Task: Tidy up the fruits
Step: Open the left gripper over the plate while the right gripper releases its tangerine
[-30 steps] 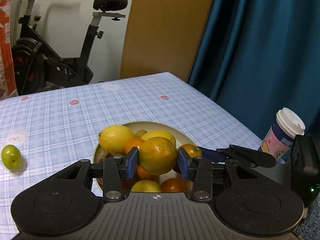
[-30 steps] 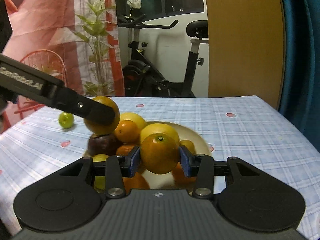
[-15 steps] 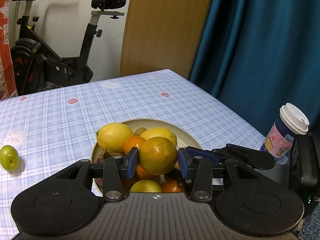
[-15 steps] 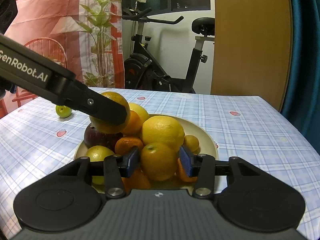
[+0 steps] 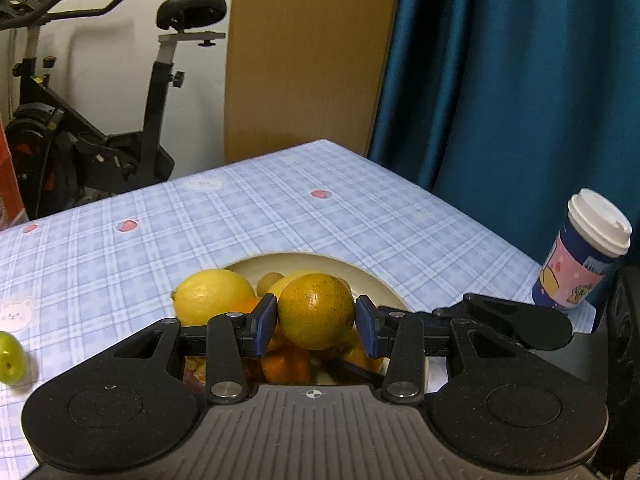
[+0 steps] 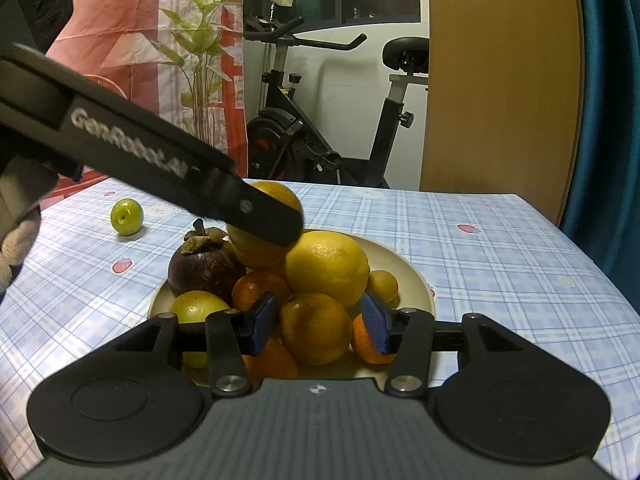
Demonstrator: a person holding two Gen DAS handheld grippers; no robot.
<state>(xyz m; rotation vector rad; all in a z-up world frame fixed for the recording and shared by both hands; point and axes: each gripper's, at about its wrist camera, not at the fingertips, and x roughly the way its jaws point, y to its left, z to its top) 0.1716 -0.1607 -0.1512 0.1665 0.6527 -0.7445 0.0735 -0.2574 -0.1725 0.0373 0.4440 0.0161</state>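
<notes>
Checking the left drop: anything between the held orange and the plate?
The left gripper is shut on the greenish orange just above the plate. No bare landing spot shows: the lemon, mangosteen and tangerines fill the plate, so it can only go on the pile.

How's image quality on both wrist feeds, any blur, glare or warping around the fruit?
Left wrist: sharp, dim warm light, the table edge bowed by fisheye, soft shadow beside the green fruit. Right wrist: fruit on the plate crisp, no glare.
</notes>
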